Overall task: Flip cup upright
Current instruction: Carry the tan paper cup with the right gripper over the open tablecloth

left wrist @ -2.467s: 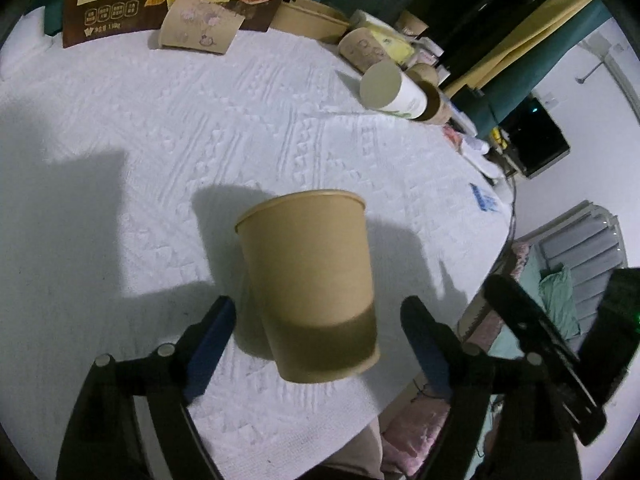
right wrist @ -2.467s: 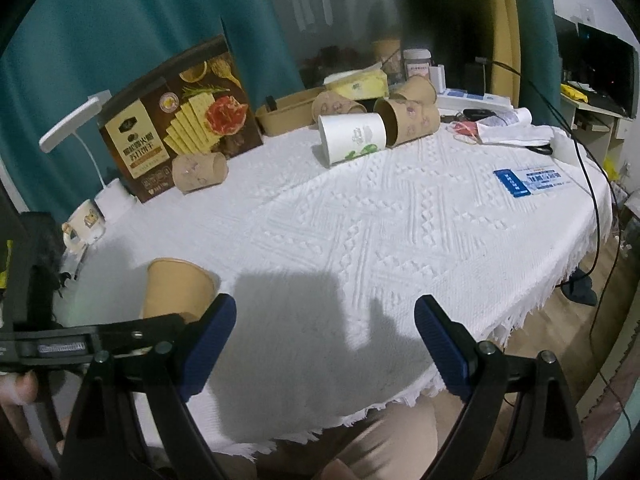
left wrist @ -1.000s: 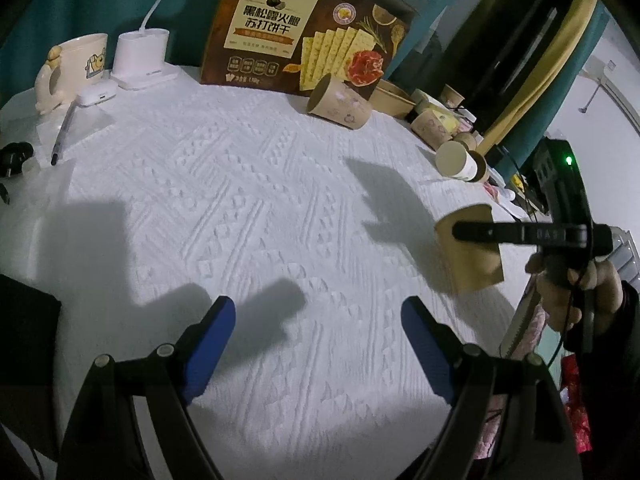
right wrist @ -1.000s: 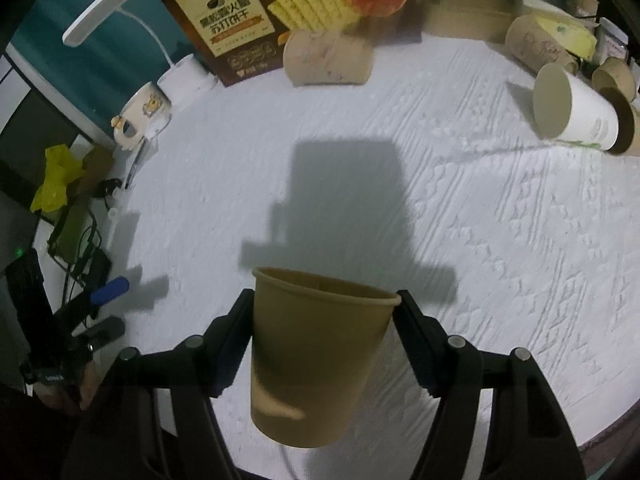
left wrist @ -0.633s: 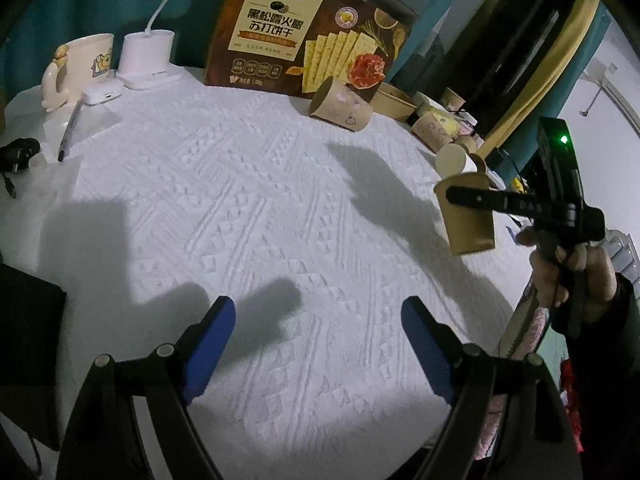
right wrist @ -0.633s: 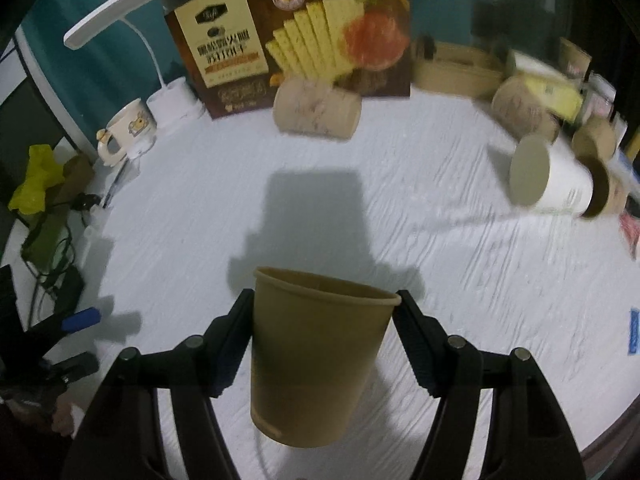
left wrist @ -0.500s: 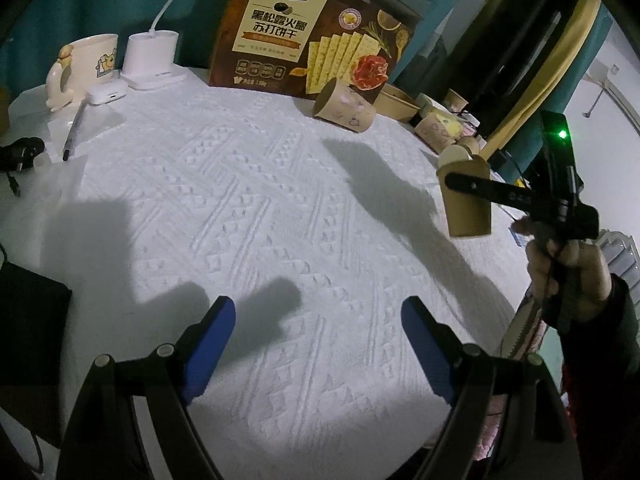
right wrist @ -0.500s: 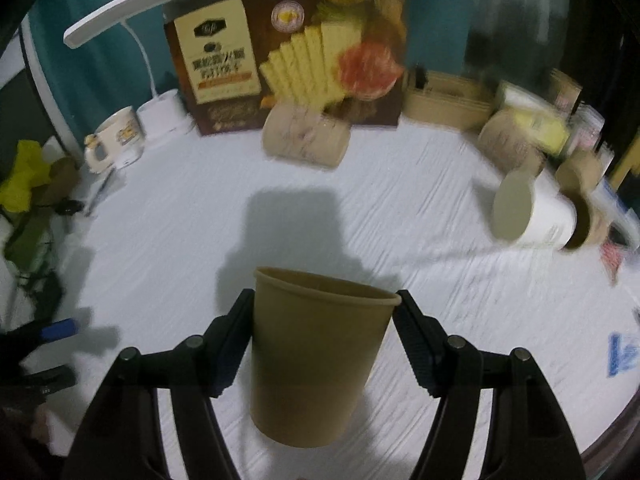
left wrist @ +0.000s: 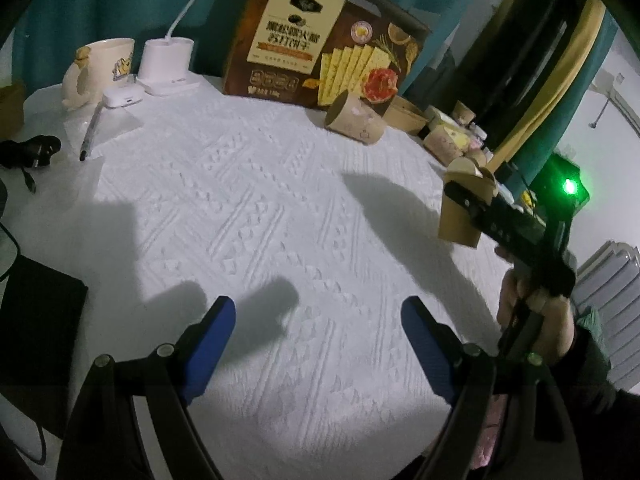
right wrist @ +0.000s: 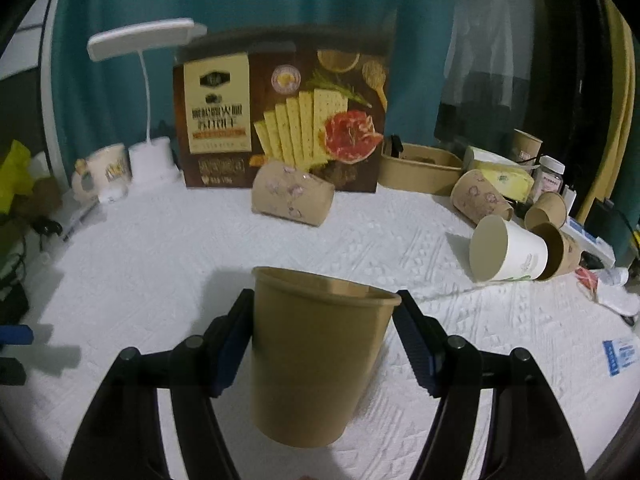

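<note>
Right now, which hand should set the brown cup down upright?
Right. Its tool already clamps the brown cup, mouth up, above the white tablecloth. The left tool is open and empty.

We see Chinese characters on the cracker box (right wrist: pixel 280 116), too blurred for us to read; no other label is legible.

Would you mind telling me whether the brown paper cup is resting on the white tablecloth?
Apart. In the left wrist view the brown paper cup, clamped in the right gripper, hangs with white tablecloth visible beneath its base.
</note>
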`<state>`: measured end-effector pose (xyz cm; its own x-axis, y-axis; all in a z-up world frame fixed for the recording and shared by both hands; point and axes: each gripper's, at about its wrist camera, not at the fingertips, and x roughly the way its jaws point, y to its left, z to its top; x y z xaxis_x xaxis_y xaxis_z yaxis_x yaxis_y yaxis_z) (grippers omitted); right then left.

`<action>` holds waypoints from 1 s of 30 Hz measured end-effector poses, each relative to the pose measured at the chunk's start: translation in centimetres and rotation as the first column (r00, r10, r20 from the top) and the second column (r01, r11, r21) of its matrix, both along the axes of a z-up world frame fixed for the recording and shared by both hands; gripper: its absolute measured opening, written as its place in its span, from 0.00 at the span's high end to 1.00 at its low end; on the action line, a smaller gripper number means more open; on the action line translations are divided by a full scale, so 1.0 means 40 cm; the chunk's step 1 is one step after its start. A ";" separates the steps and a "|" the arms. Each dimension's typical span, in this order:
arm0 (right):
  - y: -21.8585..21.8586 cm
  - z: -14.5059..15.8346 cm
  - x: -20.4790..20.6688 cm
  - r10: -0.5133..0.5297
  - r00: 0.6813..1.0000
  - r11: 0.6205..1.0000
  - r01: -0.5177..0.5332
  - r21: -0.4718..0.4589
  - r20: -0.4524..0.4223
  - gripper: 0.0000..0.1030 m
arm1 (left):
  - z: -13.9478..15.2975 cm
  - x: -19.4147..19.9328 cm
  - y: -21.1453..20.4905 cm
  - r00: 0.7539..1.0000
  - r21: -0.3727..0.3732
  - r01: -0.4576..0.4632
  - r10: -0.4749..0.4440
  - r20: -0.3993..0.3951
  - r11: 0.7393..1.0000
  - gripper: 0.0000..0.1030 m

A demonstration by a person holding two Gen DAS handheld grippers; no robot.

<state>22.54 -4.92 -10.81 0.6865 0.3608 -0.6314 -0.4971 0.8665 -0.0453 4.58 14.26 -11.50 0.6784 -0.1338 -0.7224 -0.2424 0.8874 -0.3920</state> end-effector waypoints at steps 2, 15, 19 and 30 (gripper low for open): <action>-0.009 0.001 -0.011 -0.004 1.000 1.000 0.004 0.007 0.020 0.35 | 0.007 -0.002 0.004 1.000 -0.004 -0.012 0.012 0.019 1.000 0.17; -0.004 -0.008 -0.103 0.070 0.995 0.997 -0.068 -0.030 0.065 0.35 | 0.010 -0.004 0.015 0.998 -0.017 -0.041 0.042 0.053 0.999 0.17; 0.006 -0.024 -0.127 0.074 0.996 0.996 -0.071 -0.052 0.055 0.35 | 0.017 -0.010 0.014 0.997 -0.012 -0.038 0.039 0.069 0.999 0.17; -0.013 -0.032 -0.197 0.065 0.995 0.997 -0.061 -0.046 0.082 0.35 | 0.014 -0.019 0.000 0.998 -0.010 -0.022 0.022 0.067 1.000 0.17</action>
<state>14.68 -5.43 -12.11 0.7141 0.3785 -0.5889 -0.5437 0.8298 -0.1258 3.84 14.28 -10.95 0.7279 -0.1246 -0.6742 -0.2348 0.8786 -0.4158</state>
